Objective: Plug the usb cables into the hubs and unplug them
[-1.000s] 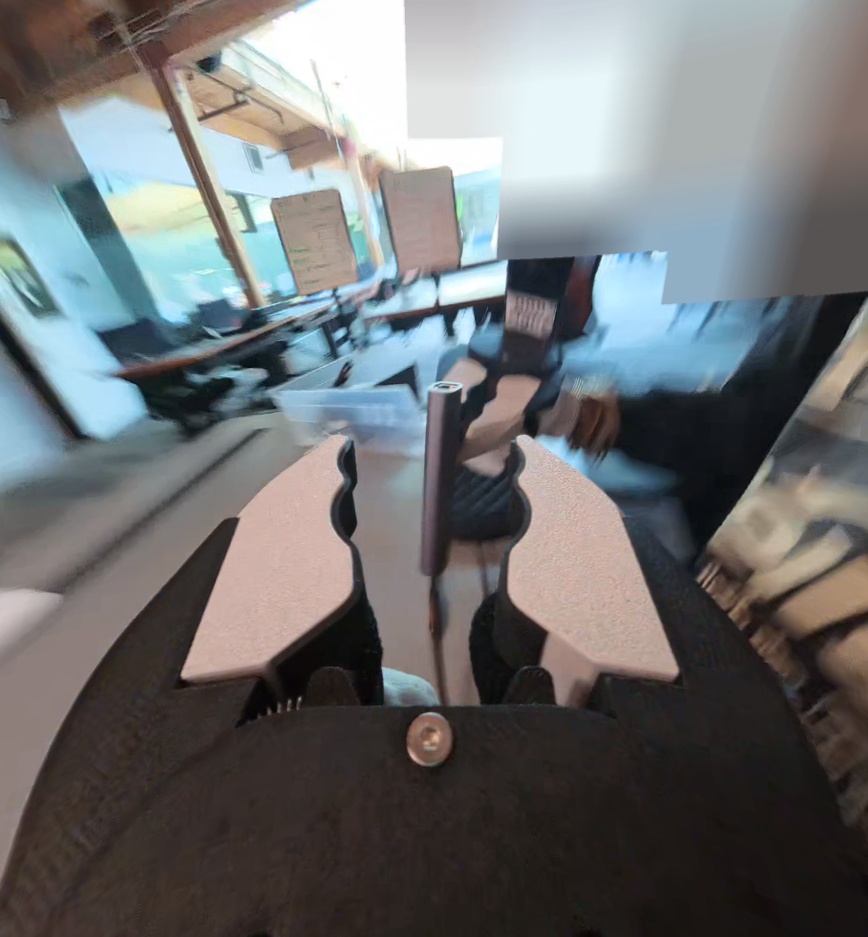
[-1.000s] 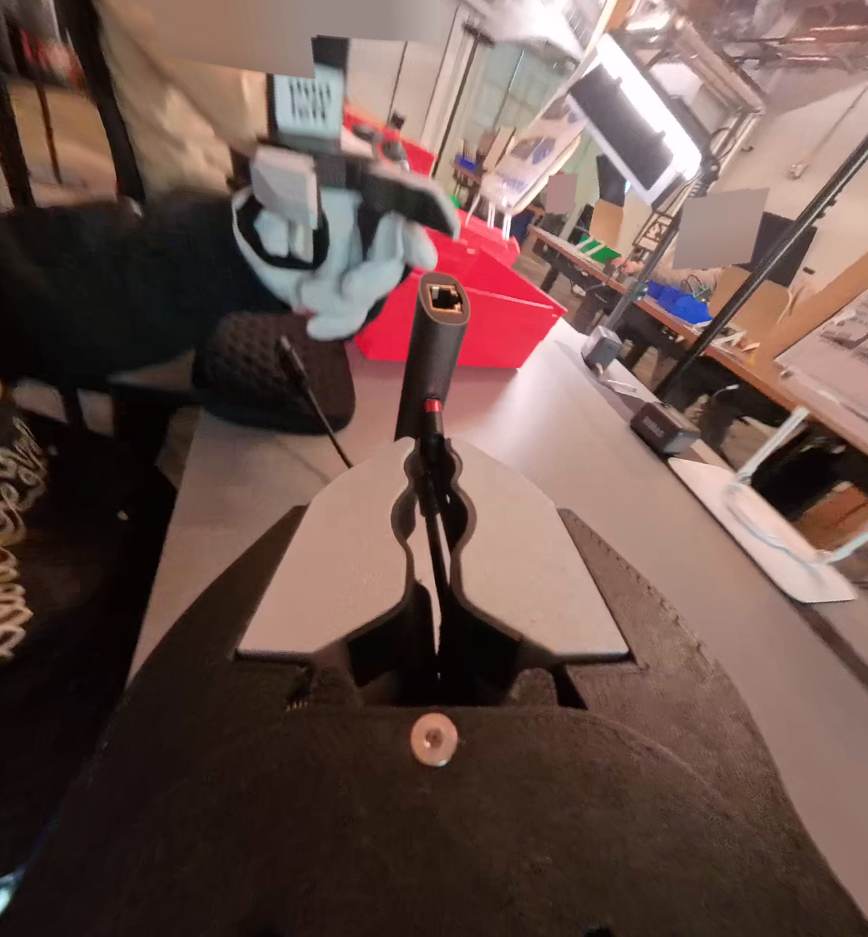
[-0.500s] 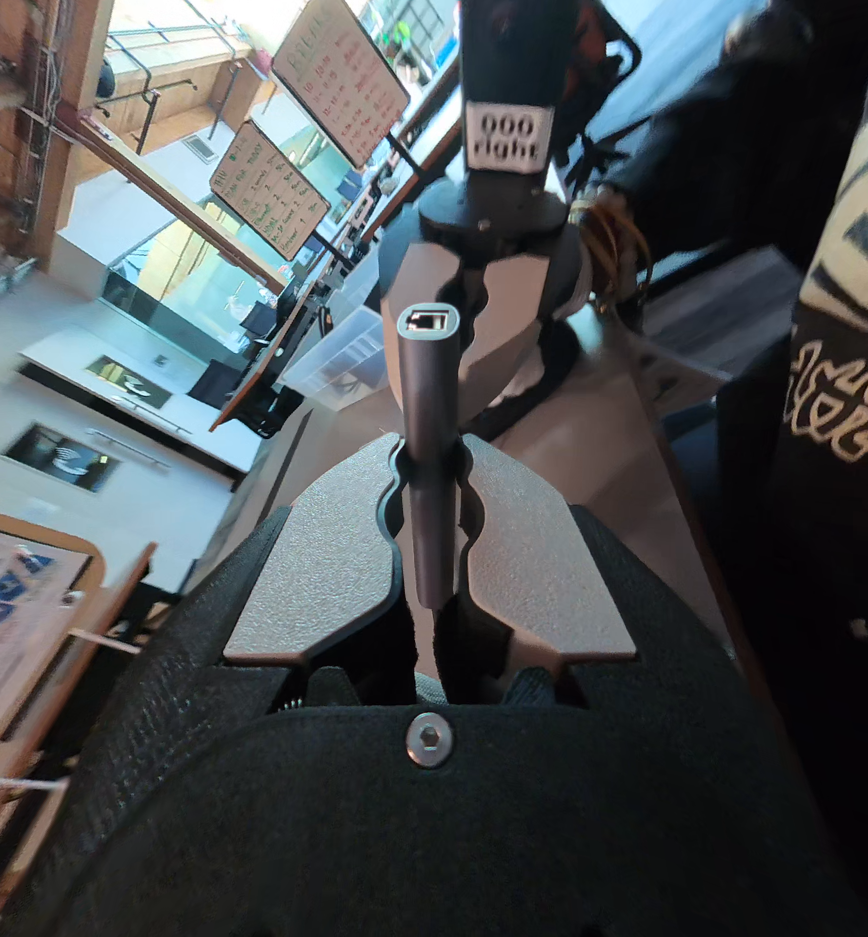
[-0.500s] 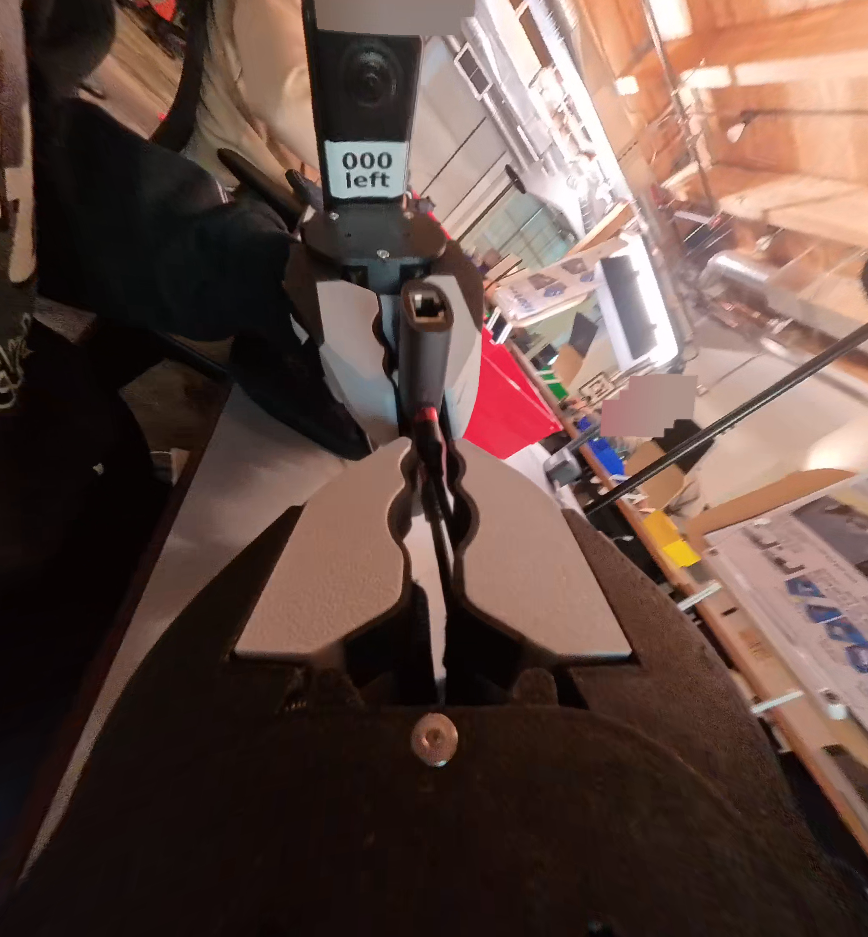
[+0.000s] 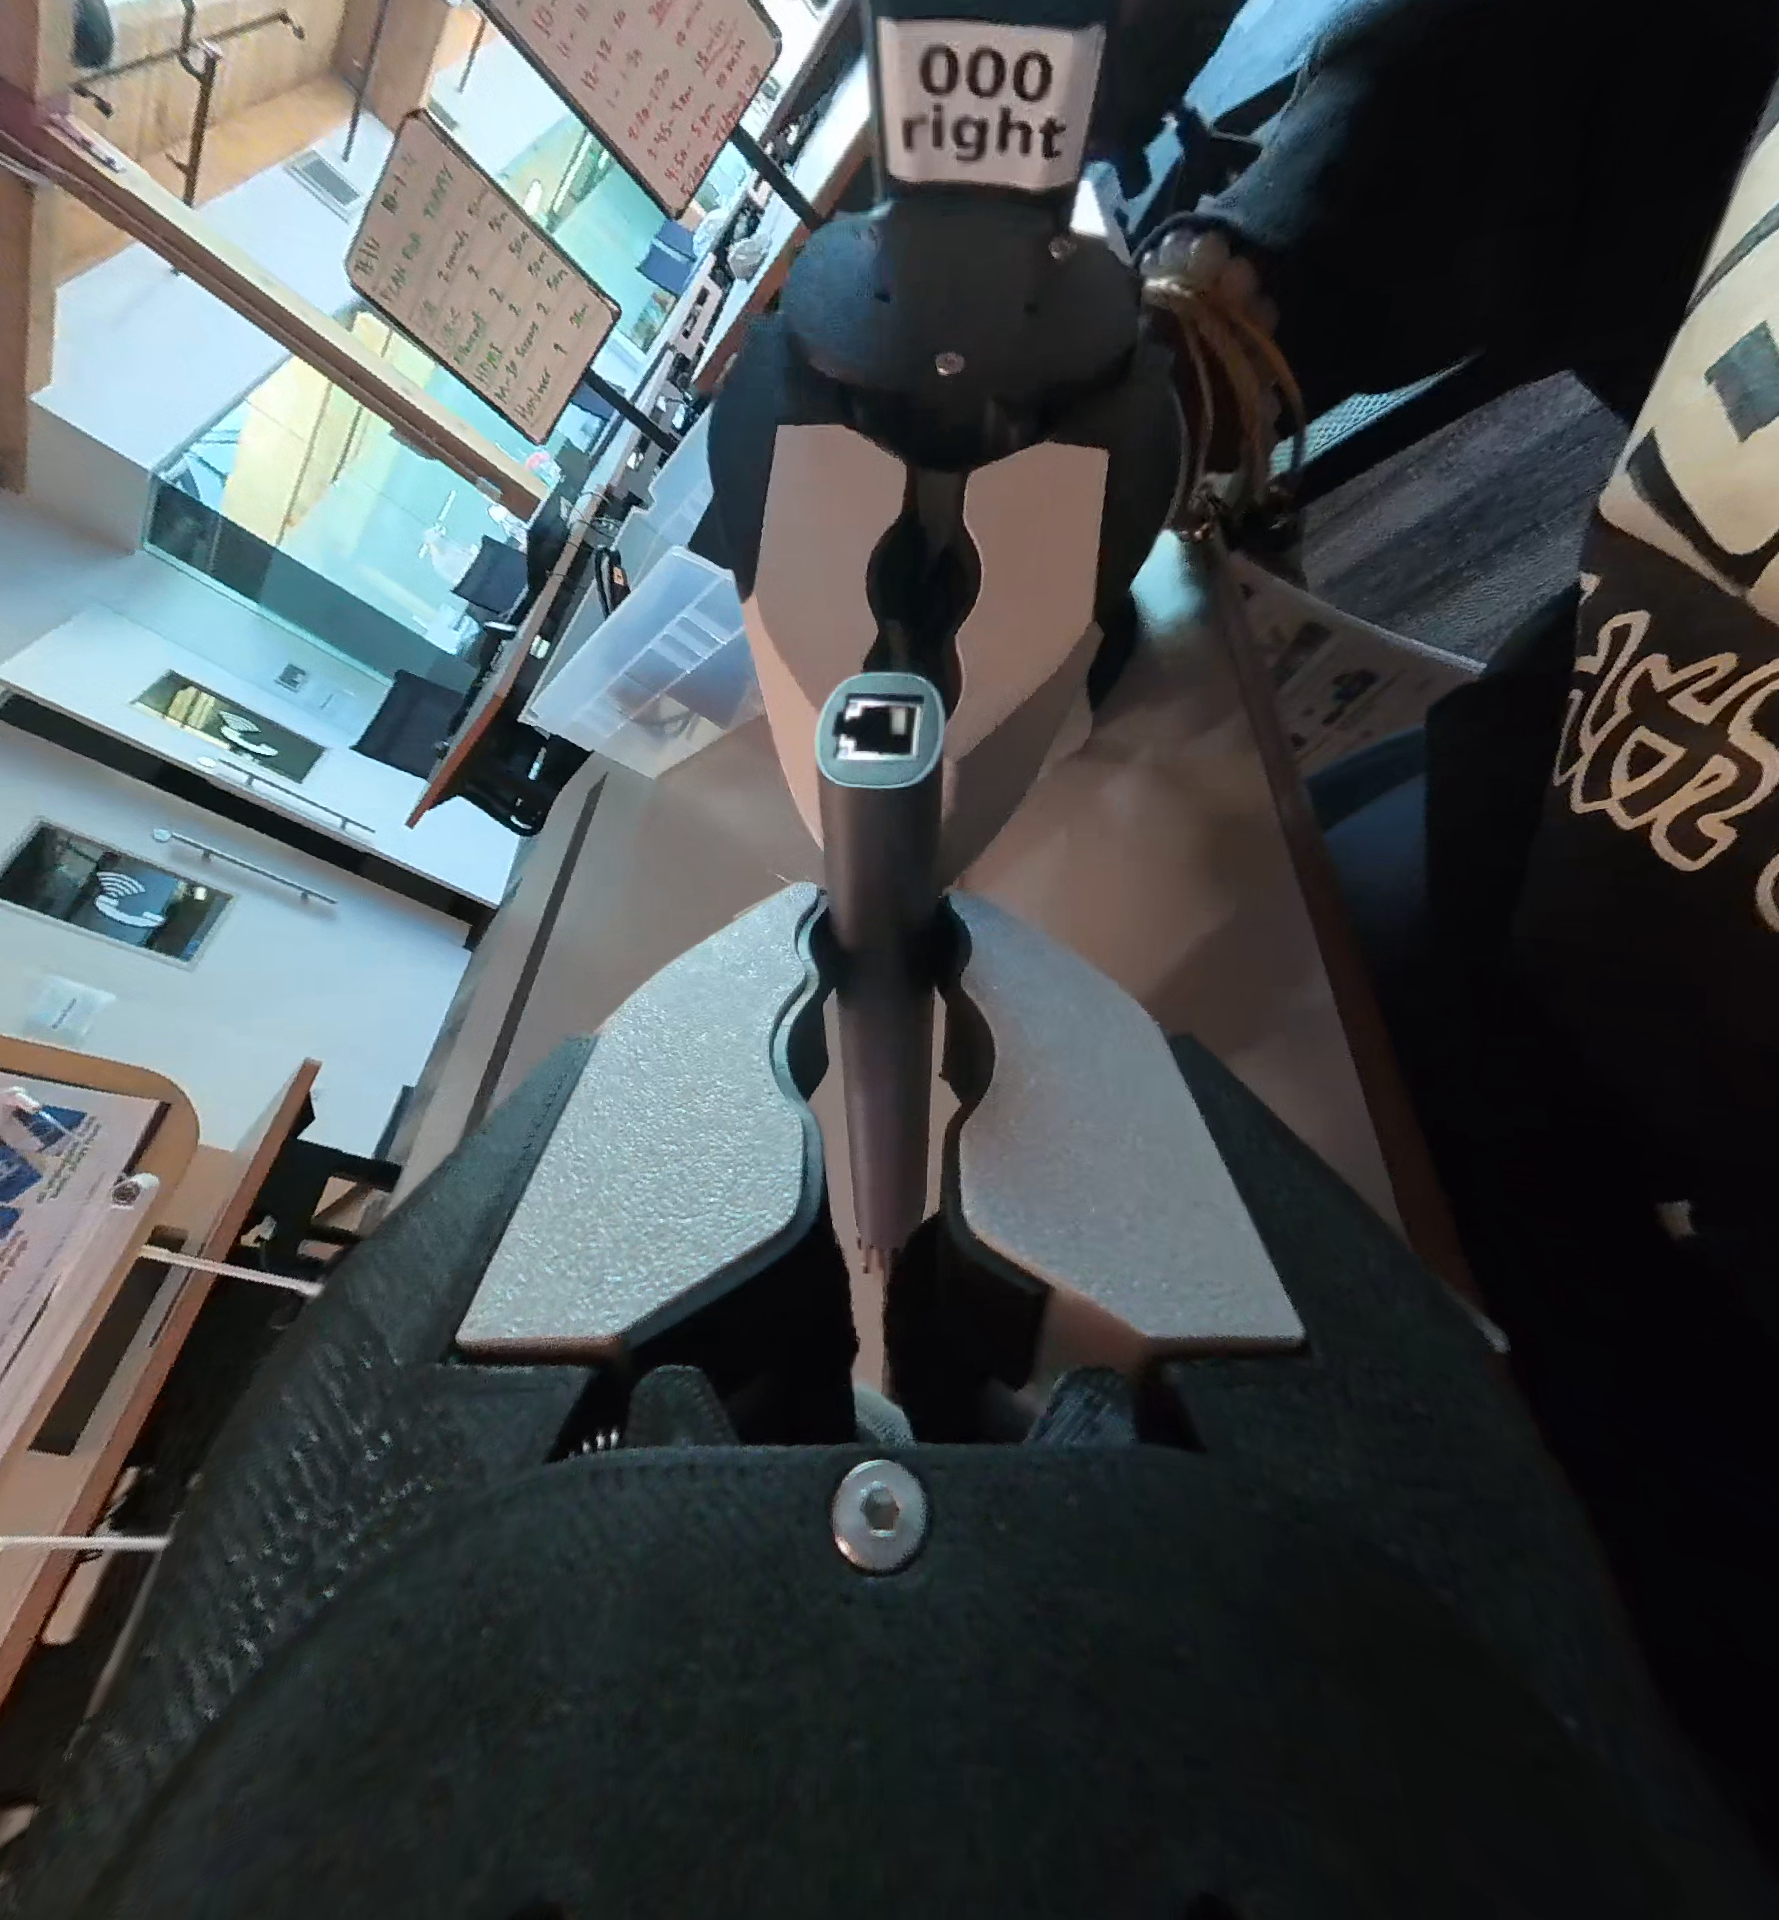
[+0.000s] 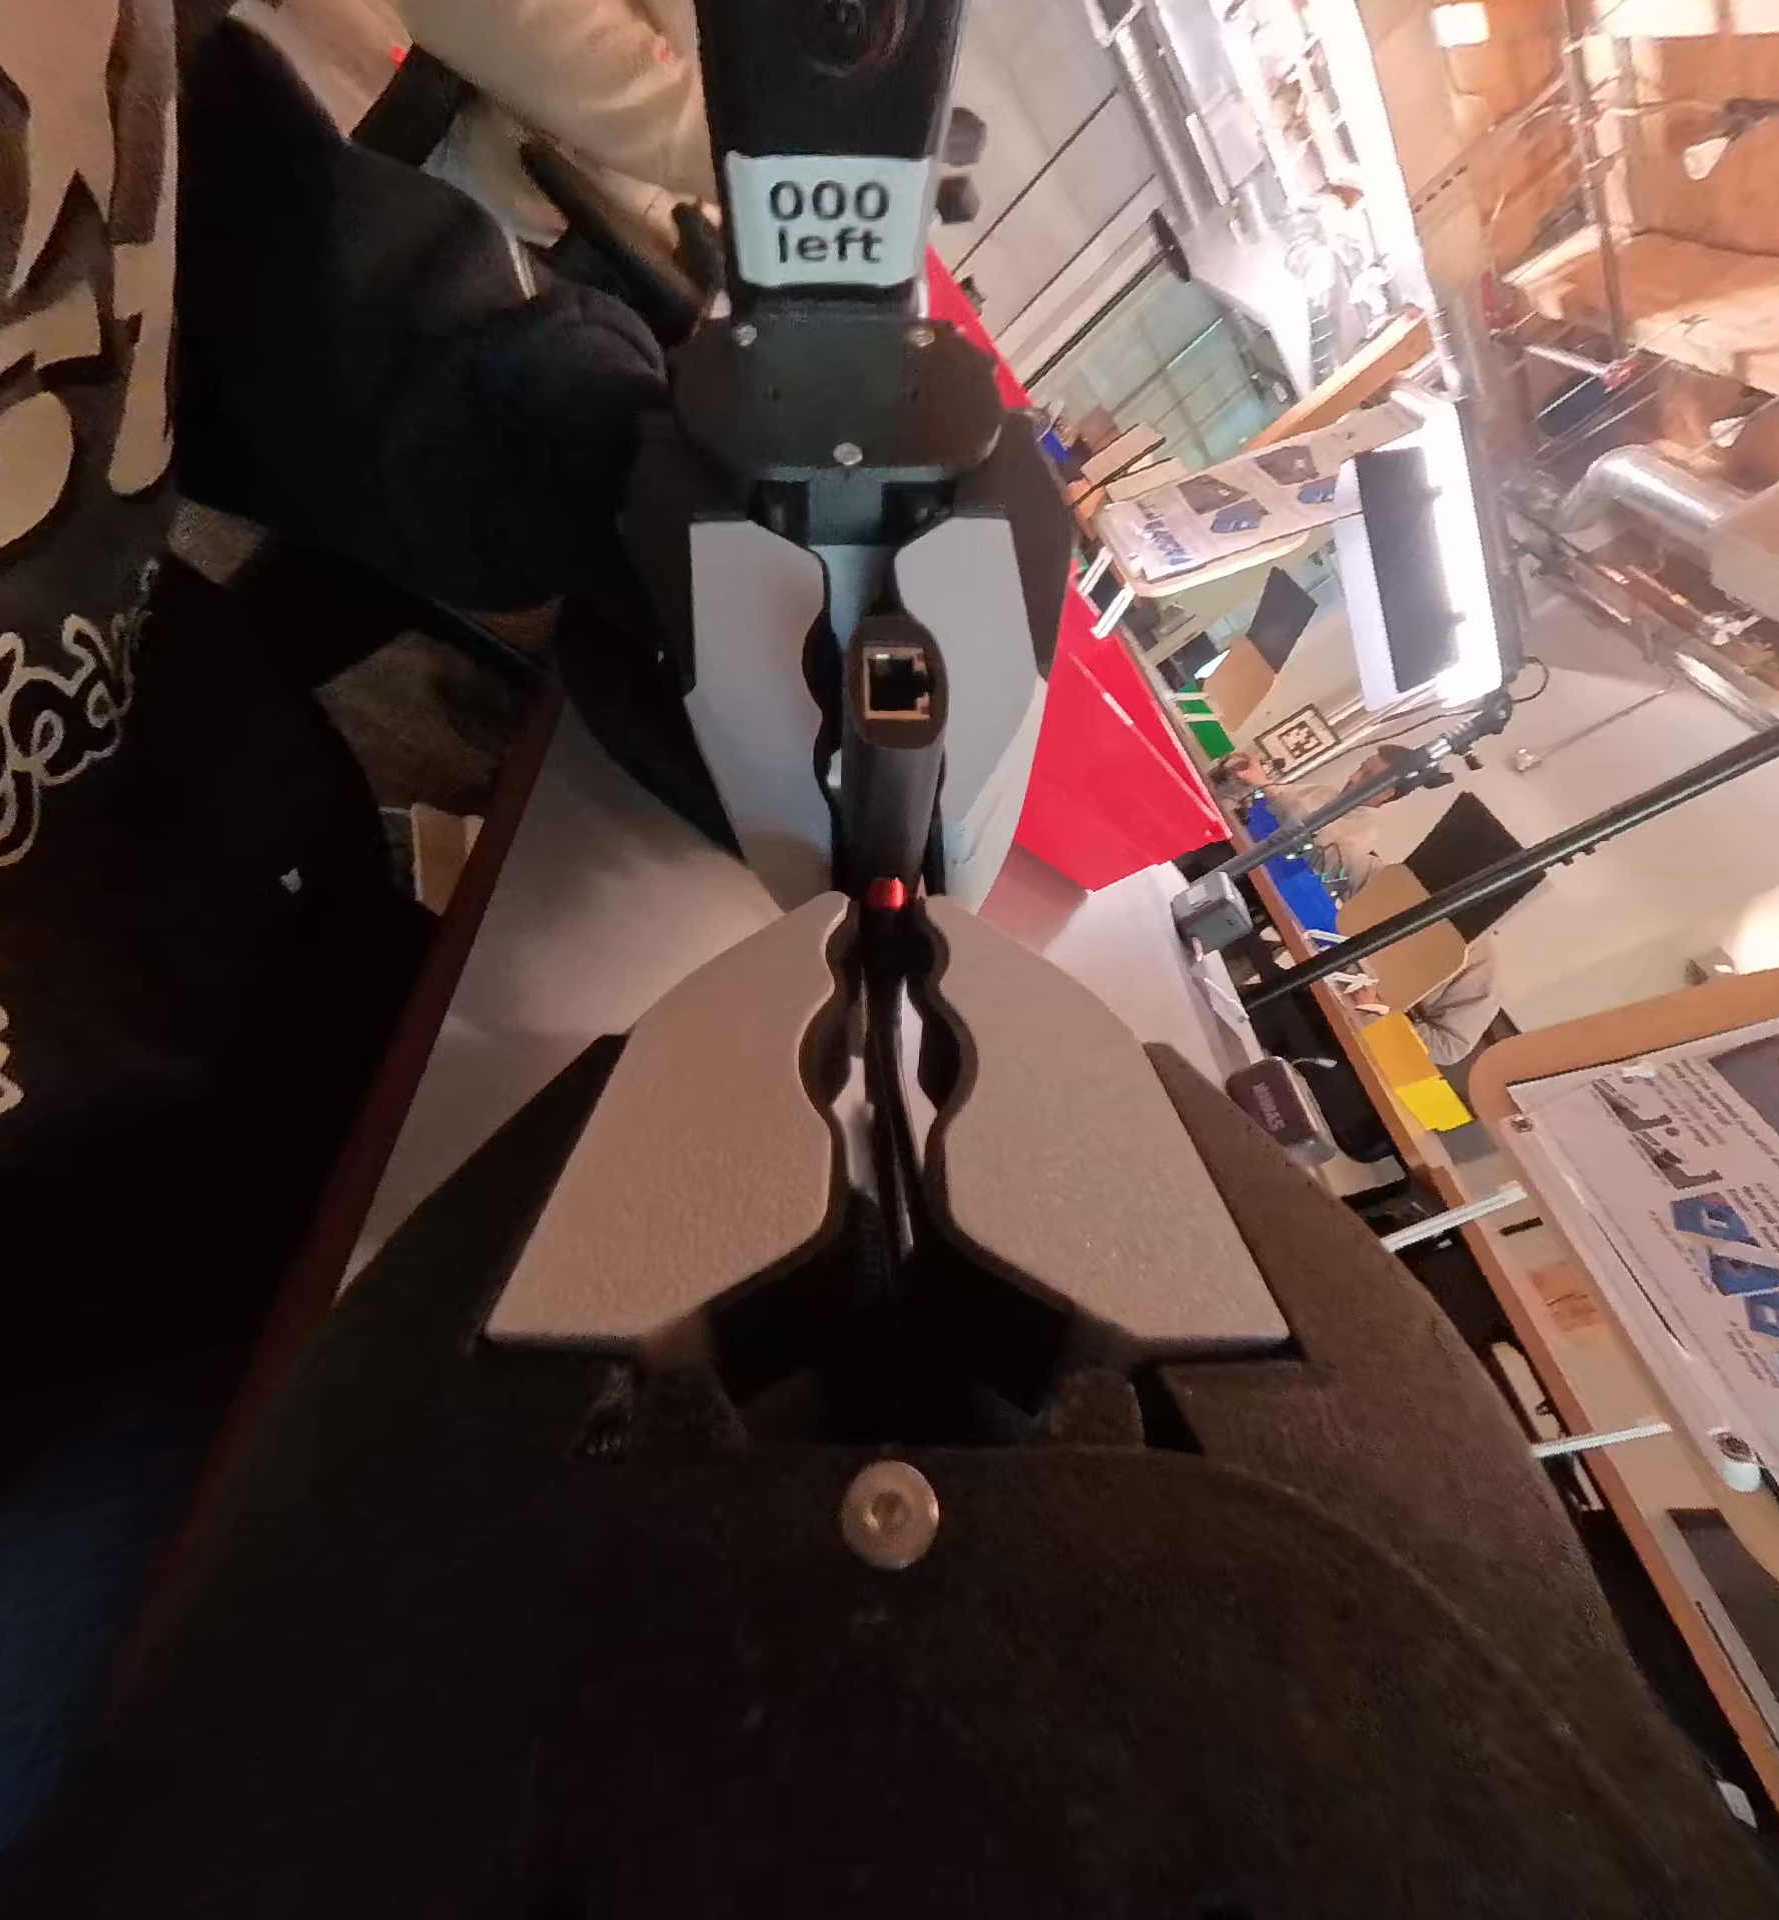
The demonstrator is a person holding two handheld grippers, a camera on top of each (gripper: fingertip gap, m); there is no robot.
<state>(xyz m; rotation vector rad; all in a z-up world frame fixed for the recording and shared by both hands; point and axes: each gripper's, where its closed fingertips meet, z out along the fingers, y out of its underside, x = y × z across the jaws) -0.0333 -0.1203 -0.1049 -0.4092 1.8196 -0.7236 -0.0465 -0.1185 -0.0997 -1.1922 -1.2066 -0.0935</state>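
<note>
My left gripper (image 5: 883,935) is shut on a long grey hub (image 5: 880,831). The hub sticks out past my fingertips, and its far end shows a square port. My right gripper (image 6: 885,914) is shut on a black cable (image 6: 890,1049), just behind the red collar (image 6: 885,894) of a dark hub (image 6: 890,790) that also ends in a square port. The two grippers face each other tip to tip above the table edge. The right one's fingers (image 5: 1030,582) show beyond the grey hub, and the left one's fingers (image 6: 750,675) beyond the dark hub. Each hub hides the other.
Both views are rolled sideways. The grey table (image 6: 594,894) runs under the grippers, with a red bin (image 6: 1103,769) on it. A clear plastic box (image 5: 646,665) stands farther off. A person in dark printed clothing (image 5: 1695,727) is close beside both grippers. A bright light panel (image 6: 1404,582) stands on a stand. Left and right tips are no more than a few centimetres apart.
My left gripper went from open around the grey hub to shut on it. Both grippers rolled sideways and swung round to face each other, and have come closer together.
</note>
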